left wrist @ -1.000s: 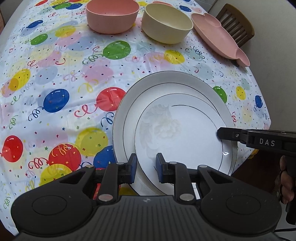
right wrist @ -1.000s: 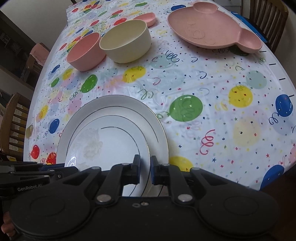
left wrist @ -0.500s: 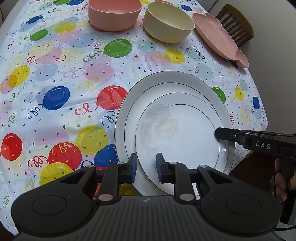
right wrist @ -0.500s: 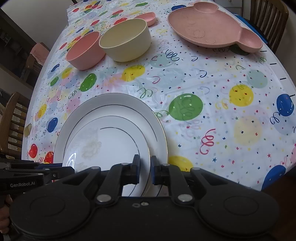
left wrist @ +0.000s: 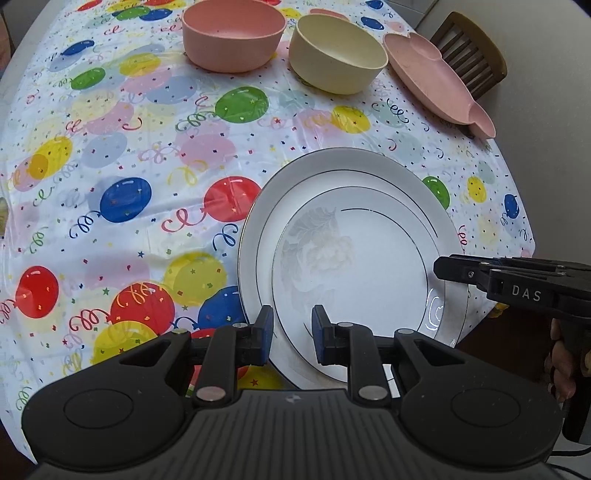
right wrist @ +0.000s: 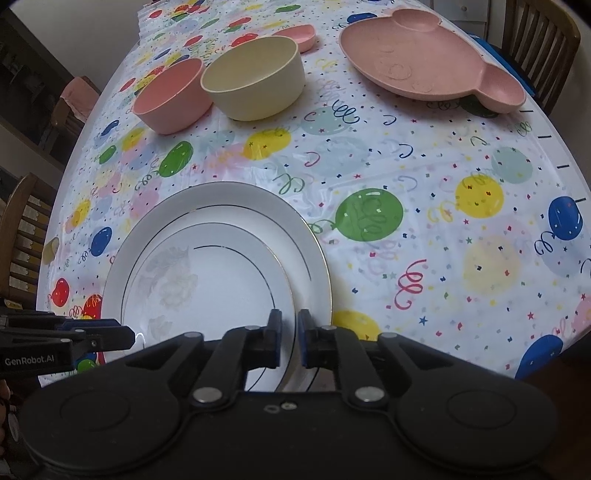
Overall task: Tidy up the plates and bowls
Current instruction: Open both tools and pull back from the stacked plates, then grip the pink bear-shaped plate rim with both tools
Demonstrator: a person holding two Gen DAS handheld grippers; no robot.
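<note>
A small white plate (left wrist: 362, 266) (right wrist: 221, 288) with a faint flower print lies inside a large white plate (left wrist: 332, 158) (right wrist: 229, 192) at the near table edge. My left gripper (left wrist: 291, 332) is narrowly closed over the small plate's near-left rim. My right gripper (right wrist: 290, 334) straddles the rim on the opposite side; its jaws are opening, with the rim still between them. Each gripper's tip shows in the other's view. A pink bowl (left wrist: 232, 33), a cream bowl (left wrist: 336, 55) and a pink divided plate (left wrist: 436, 74) stand farther back.
A balloon-print cloth (left wrist: 122, 199) covers the table. A small pink dish (right wrist: 299, 35) sits behind the cream bowl (right wrist: 255, 81). Wooden chairs stand at the far right (right wrist: 543, 37) and the left side (right wrist: 22, 229). A hand (left wrist: 561, 369) holds the right gripper.
The small plate's right edge has drawn slightly inward from the large plate's rim. Both grippers have stayed at the rim.
</note>
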